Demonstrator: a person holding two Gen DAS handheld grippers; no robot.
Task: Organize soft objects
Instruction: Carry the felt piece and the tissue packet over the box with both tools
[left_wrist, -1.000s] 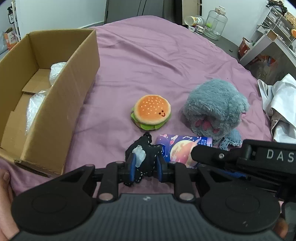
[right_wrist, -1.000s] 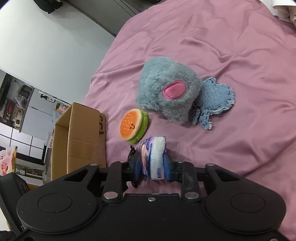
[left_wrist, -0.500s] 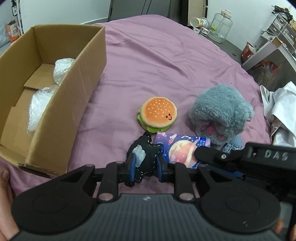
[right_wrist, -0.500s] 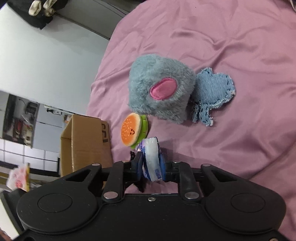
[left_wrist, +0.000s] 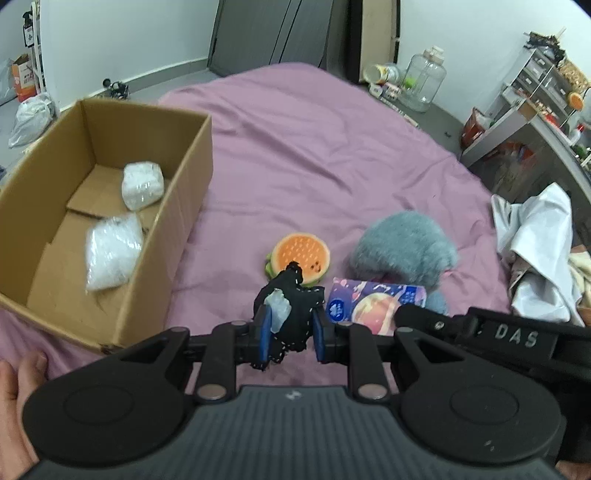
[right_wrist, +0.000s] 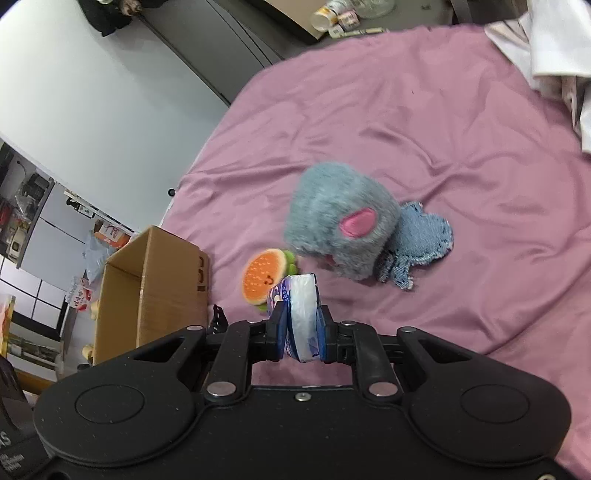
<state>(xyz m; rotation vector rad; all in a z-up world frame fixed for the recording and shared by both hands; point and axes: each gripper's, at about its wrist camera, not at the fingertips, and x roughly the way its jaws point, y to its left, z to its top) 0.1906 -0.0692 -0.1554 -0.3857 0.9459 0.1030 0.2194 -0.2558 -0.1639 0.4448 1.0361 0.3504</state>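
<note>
Purple bedsheet (left_wrist: 332, 158) covers the work surface, with grey flooring, a glass jar (left_wrist: 423, 83) and shelving beyond it. At the sheet's left edge stands an open carton (left_wrist: 184, 206), its long axis running away from the left camera; two white bags (left_wrist: 142, 181) lie on its floor. Left gripper (left_wrist: 290, 334) is clamped on a black toy (left_wrist: 291, 299) with white stitching, whose long axis runs roughly along the fingers and whose tip points up and forward over the burger (left_wrist: 301, 254). Right gripper (right_wrist: 302, 332) has just been closing and now pinches a tissue pack (right_wrist: 301, 314) edge-on between its pads; the pack's long axis runs forward along the fingers, toward the burger. In the left view the pack's printed face is turned toward the camera, just beside the black toy. Burger lies on the sheet, face tilted, between carton and grey plush (right_wrist: 340, 225). Grey plush rests on its side, pink pad visible, touching a denim piece (right_wrist: 424, 236) on its right. White cloth (left_wrist: 535, 251) lies crumpled at the bed's right edge. Part of a hand (left_wrist: 18, 406) shows at lower left.
</note>
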